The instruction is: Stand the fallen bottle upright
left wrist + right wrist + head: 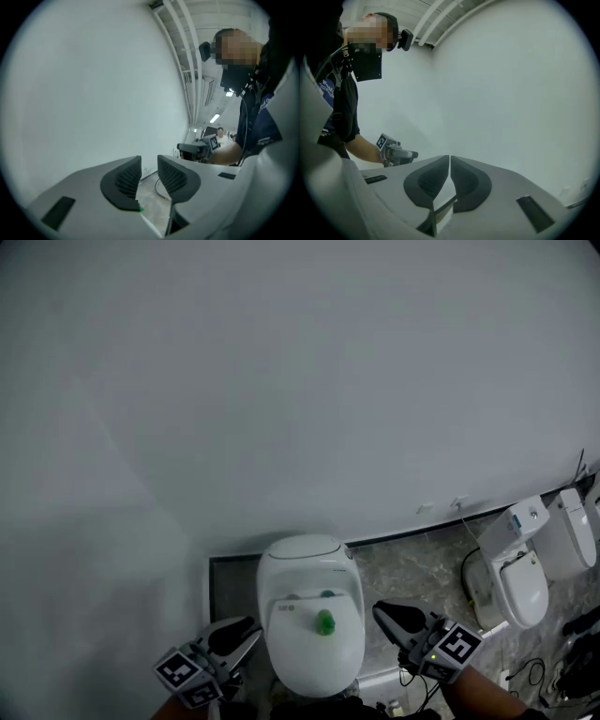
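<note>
**Position of the work item.** The bottle (324,622) is taken to be the small green item on the closed lid (314,667) of the toilet (300,554). It sits in the rear half of the lid, slightly right of centre. It is too small in the head view to tell whether it lies flat or stands. Two smaller marks lie near the rear edge of the lid and cannot be identified.

**Handling.** Judging by its size, the bottle is light and probably rigid plastic. The lid is smooth and domed, so expect the bottle to roll or slide when nudged. Take hold across the body near its middle, not at the cap end.

**Gripper state.**
- The left hand-held gripper (149,158) has its jaws a narrow gap apart, with nothing between them.
- The right hand-held gripper (450,157) has its jaws closed together and holds nothing.

Both are level with the front half of the lid, one outside each side edge, clear of the bottle.

**Surroundings.** A plain white wall (281,381) stands behind the toilet. Two more toilets (520,568) and a loose cable (466,570) are on the floor (412,568) to the right, well apart. Nothing blocks access from above.
</note>
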Demonstrator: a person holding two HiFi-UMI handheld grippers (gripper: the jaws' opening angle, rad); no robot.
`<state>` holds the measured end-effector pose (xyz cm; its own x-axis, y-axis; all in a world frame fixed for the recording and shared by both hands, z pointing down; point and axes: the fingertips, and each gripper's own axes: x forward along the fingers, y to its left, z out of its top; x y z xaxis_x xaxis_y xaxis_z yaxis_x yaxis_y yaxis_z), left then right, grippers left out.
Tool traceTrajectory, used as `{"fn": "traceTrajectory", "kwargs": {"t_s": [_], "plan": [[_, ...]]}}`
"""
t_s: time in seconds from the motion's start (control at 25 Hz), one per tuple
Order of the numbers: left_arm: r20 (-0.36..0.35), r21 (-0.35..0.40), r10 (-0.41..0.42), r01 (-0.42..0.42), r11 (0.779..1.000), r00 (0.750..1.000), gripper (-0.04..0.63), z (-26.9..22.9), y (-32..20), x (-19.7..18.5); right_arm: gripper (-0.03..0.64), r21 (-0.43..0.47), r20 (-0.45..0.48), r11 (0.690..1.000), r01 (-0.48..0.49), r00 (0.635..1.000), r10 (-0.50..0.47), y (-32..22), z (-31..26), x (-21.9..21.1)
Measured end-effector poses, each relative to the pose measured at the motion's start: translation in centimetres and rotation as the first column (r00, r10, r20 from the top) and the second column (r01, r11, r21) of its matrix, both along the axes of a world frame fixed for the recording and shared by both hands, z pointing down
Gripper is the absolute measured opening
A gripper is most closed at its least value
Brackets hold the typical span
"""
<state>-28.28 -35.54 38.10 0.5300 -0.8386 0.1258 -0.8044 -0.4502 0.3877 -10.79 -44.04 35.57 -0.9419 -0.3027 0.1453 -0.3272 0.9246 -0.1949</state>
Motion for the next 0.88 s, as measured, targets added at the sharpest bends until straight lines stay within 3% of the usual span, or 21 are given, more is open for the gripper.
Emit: {"fn": "traceTrajectory", "kwargs": {"t_s": [0.24, 0.32, 0.44, 0.6, 0.88], "plan": [[-0.103, 0.163, -0.008, 0.024, 0.986, 0.995, 0.044, -11.6, 4.3, 0.0, 0.008, -0.041, 0.105, 0.998, -0.036, 0.994, 0.041, 2.5, -7.3, 1.1], [-0.118, 0.191, -0.02, 0.042, 0.981, 0.993, 0.003, -13.8, 5.4, 0.3, 0.008, -0.056, 0.095, 0.998, -0.041, 0.994, 0.046, 2.9, -8.3, 1.8], [-0.151, 0.167, -0.045, 0.07, 0.983, 0.987, 0.003, -14.1, 7.2, 0.0, 0.008, -0.094, 0.048, 0.995, -0.043, 0.998, 0.048, 3.9, -7.9, 2.3], [-0.164, 0.112, -0.084, 0.103, 0.988, 0.983, 0.003, -13.1, 8.9, -0.5, 0.008, -0.174, 0.08, 0.984, -0.045, 0.995, 0.06, 4.6, -8.2, 2.4], [-0.167, 0.089, -0.114, 0.13, 0.988, 0.979, 0.003, -11.8, 11.3, 0.5, 0.008, -0.214, 0.135, 0.976, -0.052, 0.987, 0.083, 6.2, -8.5, 3.3]]}}
